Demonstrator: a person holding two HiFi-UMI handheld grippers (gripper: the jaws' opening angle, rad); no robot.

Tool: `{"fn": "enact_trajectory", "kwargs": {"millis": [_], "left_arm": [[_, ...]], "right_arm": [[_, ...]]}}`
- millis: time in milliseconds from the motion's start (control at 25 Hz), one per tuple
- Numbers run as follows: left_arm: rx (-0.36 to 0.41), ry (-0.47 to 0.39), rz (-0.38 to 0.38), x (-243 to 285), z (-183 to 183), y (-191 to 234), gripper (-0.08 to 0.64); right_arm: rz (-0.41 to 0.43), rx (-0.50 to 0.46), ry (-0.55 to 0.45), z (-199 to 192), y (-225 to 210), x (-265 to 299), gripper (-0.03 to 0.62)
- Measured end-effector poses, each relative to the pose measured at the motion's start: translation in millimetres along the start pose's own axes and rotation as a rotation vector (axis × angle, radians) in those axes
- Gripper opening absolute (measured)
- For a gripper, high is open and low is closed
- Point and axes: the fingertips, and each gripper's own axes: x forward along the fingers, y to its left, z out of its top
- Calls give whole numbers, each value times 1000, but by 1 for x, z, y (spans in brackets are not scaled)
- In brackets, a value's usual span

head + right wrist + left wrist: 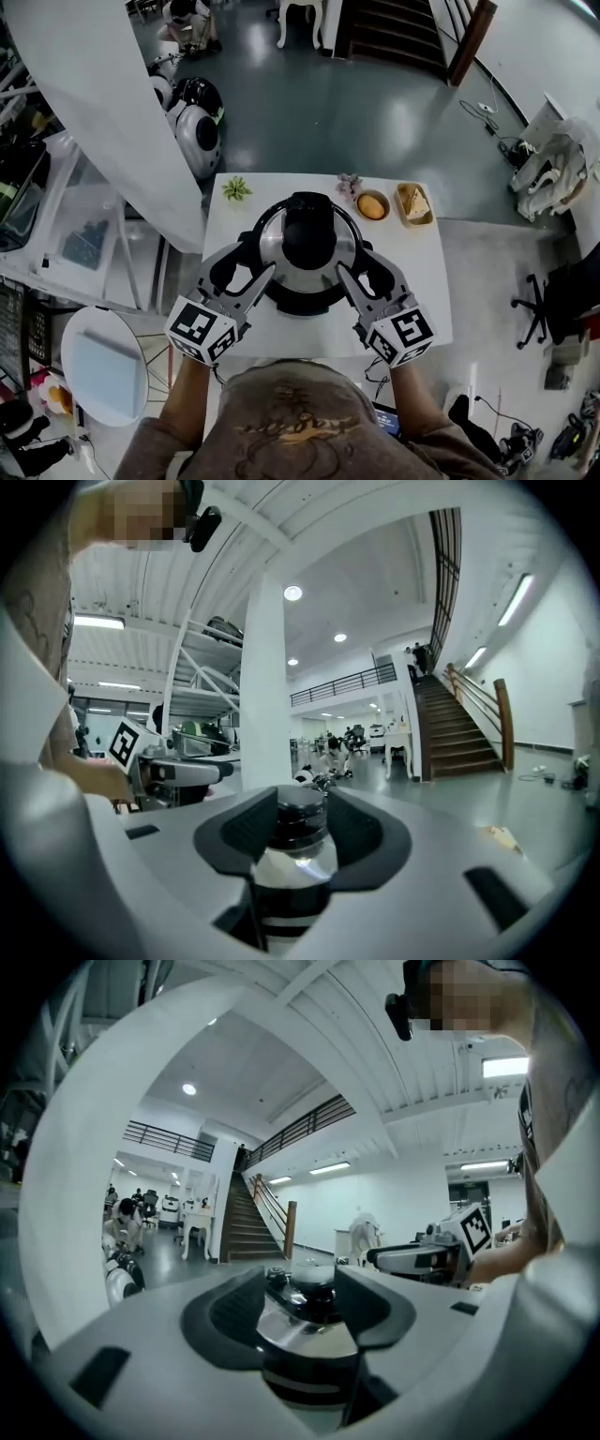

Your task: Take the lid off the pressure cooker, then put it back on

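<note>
The pressure cooker [302,298] sits dead centre on the white counter [309,339], and its lid [274,242] is on, black knob [309,230] on top. The left gripper [251,262] flanks it on the left and the right gripper [359,262] on the right, tips right by the rim. Both have their jaws apart. Each gripper view shows the lid between the pads with nothing actually pinched, as far as I can tell.

Along the counter's far edge there's a little green plant [236,188] at the left corner, then an orange bowl [372,205] and a tray of food [414,203] toward the right. The room's got a shiny grey floor [356,103], a dark staircase [394,28] at the back and an office chair [539,305] off to the right.
</note>
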Motion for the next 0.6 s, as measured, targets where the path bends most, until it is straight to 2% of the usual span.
{"fn": "enact_trajectory", "kwargs": {"millis": [200,360,440,600], "left_arm": [[-25,-19,111,-16,-16,7,116],[-37,-34,162,-23,-24,10,16],[-37,-32,177,-24,-29,11,5],[-24,-27,193,-23,-38,11,5]], "right_arm": [[-85,23,-7,-17,2,-12,94],[-137,23,9,-30,2,-20,27],[-159,26,17,-37,1,-23,-5],[-197,23,14,-45,-3,-28,-5]]}}
